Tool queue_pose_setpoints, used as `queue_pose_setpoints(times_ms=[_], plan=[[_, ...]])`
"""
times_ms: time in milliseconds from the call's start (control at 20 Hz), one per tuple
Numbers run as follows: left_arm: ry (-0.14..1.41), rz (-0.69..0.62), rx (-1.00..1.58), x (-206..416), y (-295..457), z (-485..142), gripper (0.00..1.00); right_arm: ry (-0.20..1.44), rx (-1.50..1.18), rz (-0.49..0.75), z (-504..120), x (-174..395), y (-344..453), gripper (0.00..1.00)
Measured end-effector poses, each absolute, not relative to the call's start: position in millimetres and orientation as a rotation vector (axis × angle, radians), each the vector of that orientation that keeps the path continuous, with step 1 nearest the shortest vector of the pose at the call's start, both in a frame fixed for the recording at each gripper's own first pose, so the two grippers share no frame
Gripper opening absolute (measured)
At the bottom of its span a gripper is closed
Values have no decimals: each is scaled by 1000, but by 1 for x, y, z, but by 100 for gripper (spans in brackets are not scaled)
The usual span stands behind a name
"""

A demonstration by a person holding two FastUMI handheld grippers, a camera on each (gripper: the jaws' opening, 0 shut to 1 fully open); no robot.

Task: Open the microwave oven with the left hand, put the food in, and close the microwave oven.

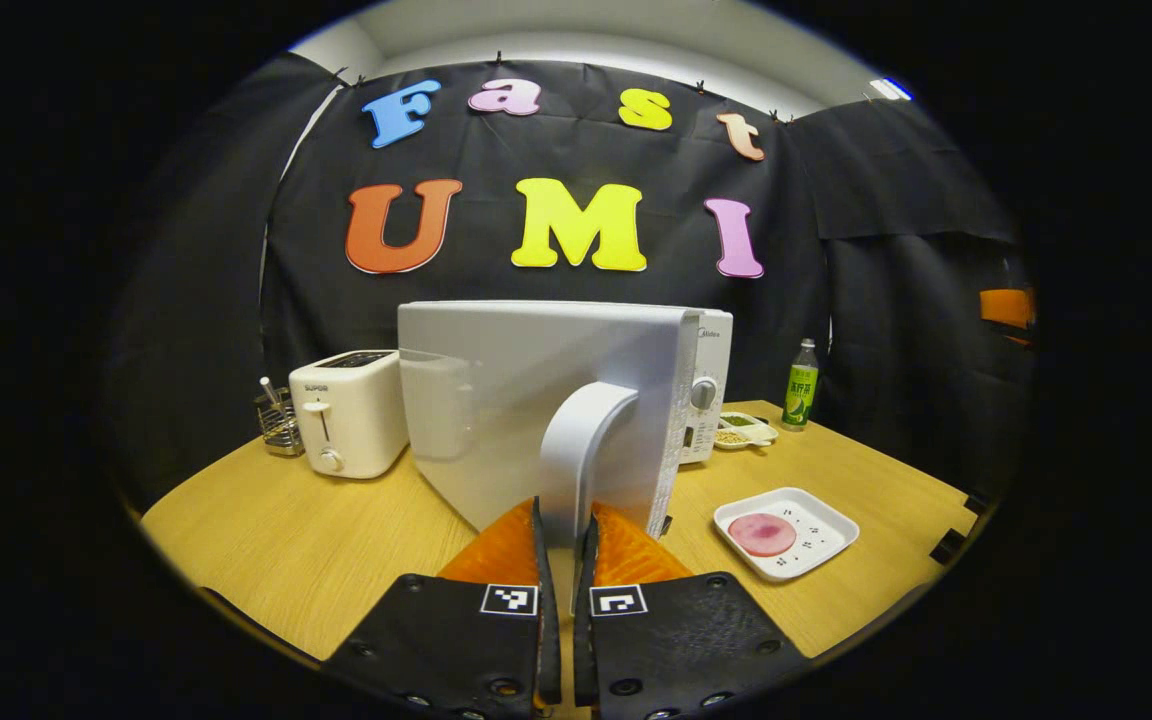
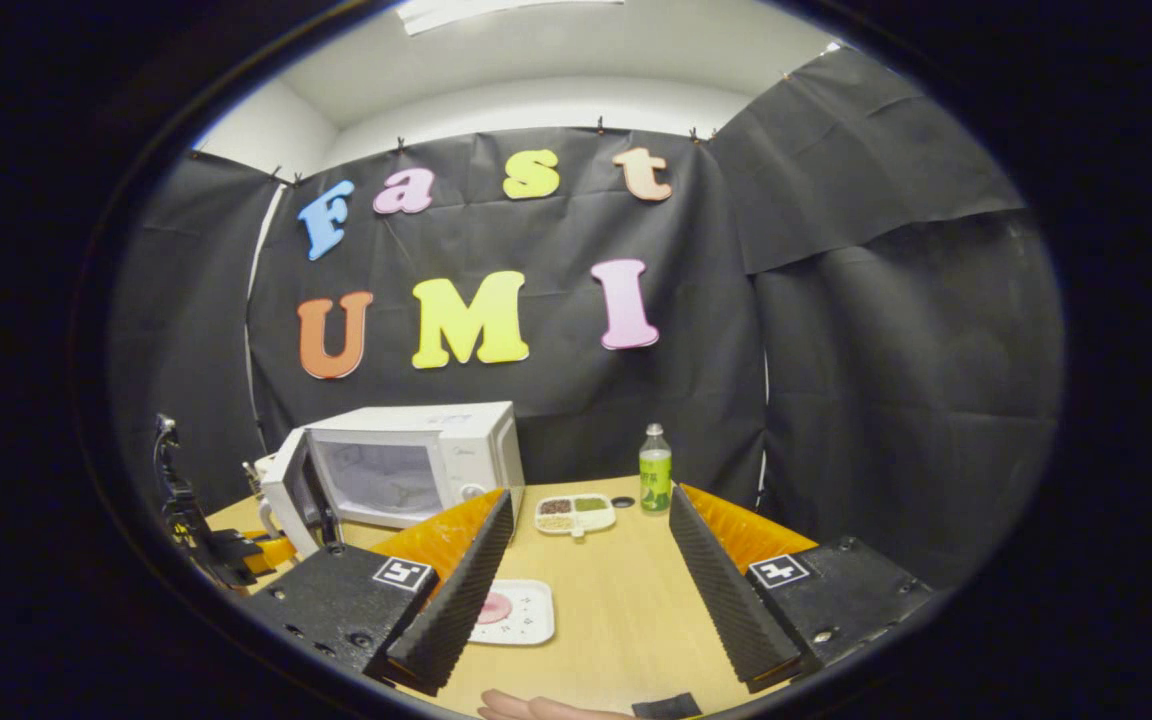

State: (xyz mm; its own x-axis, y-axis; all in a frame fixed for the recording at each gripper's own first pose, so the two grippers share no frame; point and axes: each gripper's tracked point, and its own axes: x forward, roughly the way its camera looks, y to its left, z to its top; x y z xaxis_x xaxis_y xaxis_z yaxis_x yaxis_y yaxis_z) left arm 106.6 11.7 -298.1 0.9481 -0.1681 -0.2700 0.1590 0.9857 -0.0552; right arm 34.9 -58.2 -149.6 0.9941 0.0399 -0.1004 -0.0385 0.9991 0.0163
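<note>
On the wooden table [image 1: 316, 560] the microwave [image 2: 416, 460] stands with its door [image 1: 526, 400] swung partway out; the left gripper [image 1: 566, 540] is pinched on the door handle [image 1: 581, 450]. Off to the right, the right gripper [image 2: 586, 580] hangs wide open and empty above the plate [image 2: 521, 612] of food [image 1: 761, 534]. A slipping handle could stall the swing.

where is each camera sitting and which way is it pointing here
Left gripper view: rides the left gripper, facing the swung-open microwave door; its own fingers are closed on the door handle.
Right gripper view: rides the right gripper, held back over the table, facing the booth wall; its own fingers are spread, with a hand at the bottom edge.
Shared: microwave, plate of food, green bottle, sectioned dish.
</note>
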Motion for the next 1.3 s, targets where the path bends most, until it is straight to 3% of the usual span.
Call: queue_pose_setpoints(times_ms=[300, 550, 600, 650, 700, 750, 800, 850, 900, 950, 1000, 1200, 1250, 1300], plan=[[270, -31, 1, 83, 92, -297, 7, 124, 7, 109, -165, 18, -19, 100], [255, 69, -18, 47, 150, -284, 73, 159, -26, 151, -180, 14, 4, 100], [253, 91, -28, 39, 161, -281, 96, 165, -33, 157, -182, 14, 7, 100], [250, 114, -41, 31, 171, -276, 97, 168, -41, 161, -184, 14, 10, 100], [241, 132, -54, 24, 177, -268, 95, 171, -47, 165, -186, 15, 11, 91], [233, 144, -59, 17, 181, -260, 95, 179, -53, 170, -189, 18, 13, 91], [220, 151, -52, 11, 184, -250, 80, 189, -57, 175, -193, 21, 14, 91], [204, 164, -38, 8, 187, -239, 93, 200, -59, 183, -195, 24, 15, 100], [189, 176, -30, 6, 191, -227, 93, 212, -60, 189, -197, 27, 16, 91], [179, 184, -29, 3, 191, -217, 80, 221, -63, 191, -199, 30, 15, 91], [174, 188, -35, 0, 189, -208, 93, 230, -70, 193, -200, 35, 14, 100], [129, 192, -51, -6, 177, -170, 93, 280, -113, 224, -205, 55, 13, 100], [127, 199, -49, -3, 174, -165, 93, 307, -122, 237, -209, 61, 13, 91], [127, 202, -46, -1, 170, -160, 93, 331, -127, 251, -211, 67, 14, 91]])
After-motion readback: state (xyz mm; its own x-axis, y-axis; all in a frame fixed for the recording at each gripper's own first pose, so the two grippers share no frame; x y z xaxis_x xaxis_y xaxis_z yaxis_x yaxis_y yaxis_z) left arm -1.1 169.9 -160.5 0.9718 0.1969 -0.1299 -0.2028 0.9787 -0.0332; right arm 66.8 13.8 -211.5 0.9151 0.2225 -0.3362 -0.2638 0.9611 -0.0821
